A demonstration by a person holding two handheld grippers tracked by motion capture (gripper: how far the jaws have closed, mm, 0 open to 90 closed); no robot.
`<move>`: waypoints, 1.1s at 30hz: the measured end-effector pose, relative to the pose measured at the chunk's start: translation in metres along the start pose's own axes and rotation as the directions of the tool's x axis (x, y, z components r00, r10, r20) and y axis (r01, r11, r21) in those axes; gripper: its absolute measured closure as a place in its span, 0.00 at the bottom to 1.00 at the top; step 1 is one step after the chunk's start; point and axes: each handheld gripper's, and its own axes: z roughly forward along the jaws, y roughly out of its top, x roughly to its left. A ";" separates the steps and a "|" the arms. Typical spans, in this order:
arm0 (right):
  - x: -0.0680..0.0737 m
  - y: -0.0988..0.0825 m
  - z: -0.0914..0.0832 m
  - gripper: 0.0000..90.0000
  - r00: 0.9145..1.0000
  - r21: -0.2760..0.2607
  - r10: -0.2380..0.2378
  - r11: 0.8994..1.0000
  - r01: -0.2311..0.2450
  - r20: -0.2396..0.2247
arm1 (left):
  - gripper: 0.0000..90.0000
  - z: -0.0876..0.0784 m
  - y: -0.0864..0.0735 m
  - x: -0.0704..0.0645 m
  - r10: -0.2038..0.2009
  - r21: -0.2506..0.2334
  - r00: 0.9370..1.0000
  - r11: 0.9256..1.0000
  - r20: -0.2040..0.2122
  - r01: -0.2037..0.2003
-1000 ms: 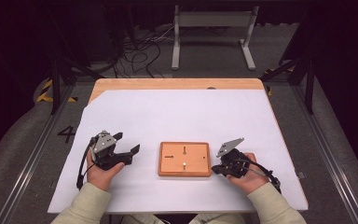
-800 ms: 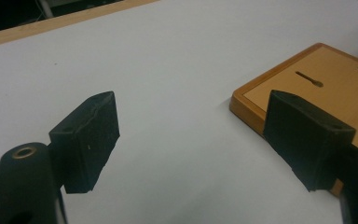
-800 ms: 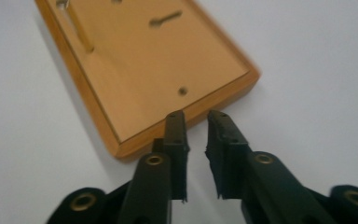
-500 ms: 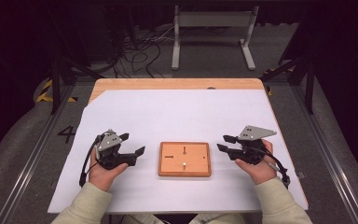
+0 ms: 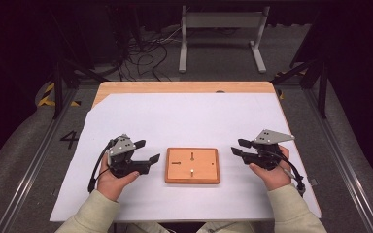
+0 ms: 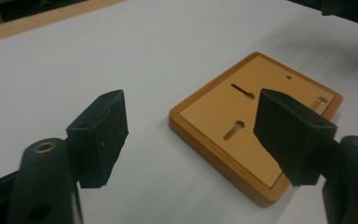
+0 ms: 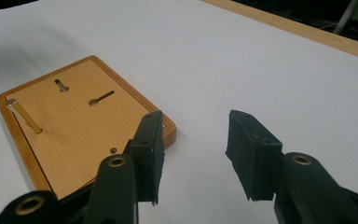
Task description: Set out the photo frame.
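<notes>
A wooden board [image 5: 192,165] lies on the table between the left gripper [image 5: 145,151] and right gripper [image 5: 238,147], both jaws wide open, empty, about equally near.

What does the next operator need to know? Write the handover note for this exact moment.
Left gripper: open, holding nothing, just left of the wooden board and clear of it.
Right gripper: open, holding nothing, just right of the board and clear of it.
The board lies flat on the white sheet, near the front edge of the table. A brass pin stands upright in it near one edge; two keyhole slots are cut in its face.
Done: no sign of it apart from the standing pin.
Left: probably to grasp the board or pin; neither is gripped yet.
</notes>
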 end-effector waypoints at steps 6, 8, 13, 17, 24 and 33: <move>-0.001 -0.001 -0.002 0.63 1.000 -0.007 0.007 1.000 -0.007 -0.005 | 0.39 0.014 0.005 -0.018 0.048 0.011 0.995 0.999 0.089 -0.049; -0.001 -0.001 -0.002 0.63 1.000 -0.007 0.008 1.000 -0.008 -0.006 | 0.38 0.020 0.006 -0.024 0.069 0.012 0.992 0.997 0.105 -0.070; -0.001 -0.002 -0.004 0.62 1.000 -0.007 0.014 1.000 -0.014 -0.007 | 0.40 0.034 0.008 -0.037 0.095 0.003 0.980 0.995 0.173 -0.097; 0.000 -0.003 -0.003 0.62 1.000 -0.003 0.015 1.000 -0.015 -0.012 | 0.44 0.045 0.007 -0.044 0.116 0.012 0.963 0.992 0.244 -0.122; 0.000 -0.004 -0.002 0.61 1.000 -0.002 0.021 1.000 -0.021 -0.018 | 0.51 0.070 0.001 -0.048 0.125 0.047 0.939 0.988 0.321 -0.148; 0.002 -0.006 0.002 0.62 0.999 0.005 0.006 1.000 -0.006 -0.042 | 0.73 0.091 -0.002 -0.057 0.156 0.068 0.933 0.980 0.324 -0.188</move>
